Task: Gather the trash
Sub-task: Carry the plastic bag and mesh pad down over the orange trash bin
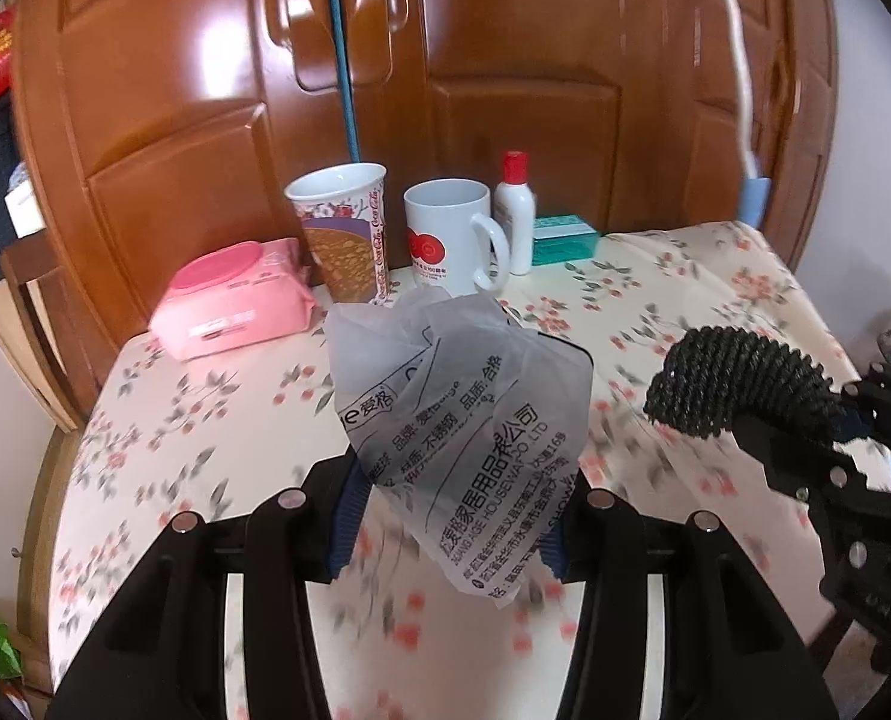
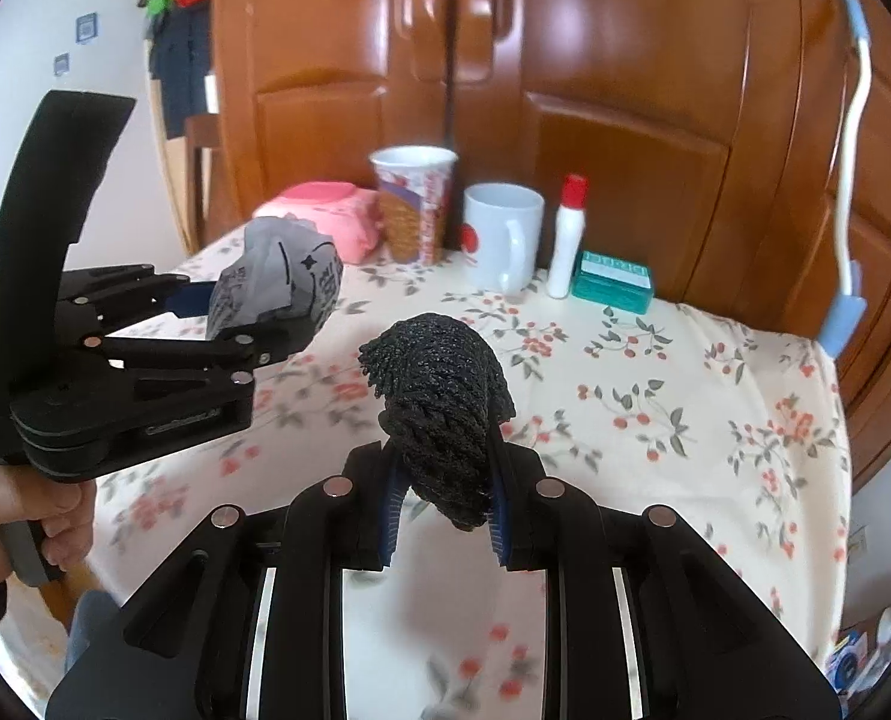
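Up off the floral tablecloth [image 1: 715, 276], a crumpled printed wrapper [image 1: 457, 420] sits pinched in the left gripper [image 1: 445, 516]; to its right, the right gripper [image 2: 445, 516] clamps a black knitted bundle [image 2: 439, 408] — both held above the cloth. Ahead stand a paper cup [image 1: 346, 228], white mug [image 1: 451, 234], bottle [image 1: 514, 210] and pink wipes pack [image 1: 232, 306].
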Demonstrator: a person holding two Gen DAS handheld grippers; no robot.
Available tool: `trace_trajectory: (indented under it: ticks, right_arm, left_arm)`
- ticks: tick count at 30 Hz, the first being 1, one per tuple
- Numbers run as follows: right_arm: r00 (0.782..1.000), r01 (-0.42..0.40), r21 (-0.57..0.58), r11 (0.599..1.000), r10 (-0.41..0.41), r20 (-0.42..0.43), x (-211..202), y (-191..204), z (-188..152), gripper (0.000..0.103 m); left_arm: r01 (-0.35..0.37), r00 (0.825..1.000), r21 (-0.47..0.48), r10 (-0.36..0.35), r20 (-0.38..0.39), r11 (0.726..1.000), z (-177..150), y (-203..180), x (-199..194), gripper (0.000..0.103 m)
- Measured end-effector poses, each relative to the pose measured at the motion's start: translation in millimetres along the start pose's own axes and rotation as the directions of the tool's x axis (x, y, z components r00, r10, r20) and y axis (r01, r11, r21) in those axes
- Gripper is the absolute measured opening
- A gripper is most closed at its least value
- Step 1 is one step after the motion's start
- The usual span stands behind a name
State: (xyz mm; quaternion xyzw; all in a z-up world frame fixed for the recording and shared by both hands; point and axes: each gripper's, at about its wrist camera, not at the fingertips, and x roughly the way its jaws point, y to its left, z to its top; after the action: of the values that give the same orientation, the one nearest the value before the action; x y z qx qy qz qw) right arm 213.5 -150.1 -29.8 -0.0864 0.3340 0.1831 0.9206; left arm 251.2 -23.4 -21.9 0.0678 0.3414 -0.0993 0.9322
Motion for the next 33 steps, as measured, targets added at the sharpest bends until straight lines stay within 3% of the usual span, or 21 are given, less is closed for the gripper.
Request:
trace_trajectory:
  ticks: [10, 17, 28, 33]
  right_arm:
    - [0.999, -0.031, -0.031, 0.999, 0.031, 0.025, -75.0, 41.3, -52.3, 0.023]
    - [0.999, -0.049, -0.045, 0.998, 0.05, 0.002, -106.7, 66.3, -102.0, 0.023]
    - [0.988, -0.109, -0.01, 0.994, 0.107, -0.115, -109.9, 95.0, -195.5, 0.023]
    - [0.976, -0.127, 0.008, 0.992, 0.126, -0.176, -100.5, 101.3, -231.7, 0.023]
  left_arm:
    - [-0.005, 1.0, 0.015, 0.005, 0.011, 1.0, -70.2, -4.4, -94.3, 0.046]
    - [0.01, 1.0, 0.008, -0.01, -0.024, 1.0, -139.9, -14.5, -139.7, 0.046]
    - [0.024, 0.996, -0.021, -0.026, -0.089, 0.999, -226.2, -30.2, -172.3, 0.046]
    - [0.04, 0.989, -0.027, -0.043, -0.142, 0.999, -261.8, -40.0, -165.7, 0.046]
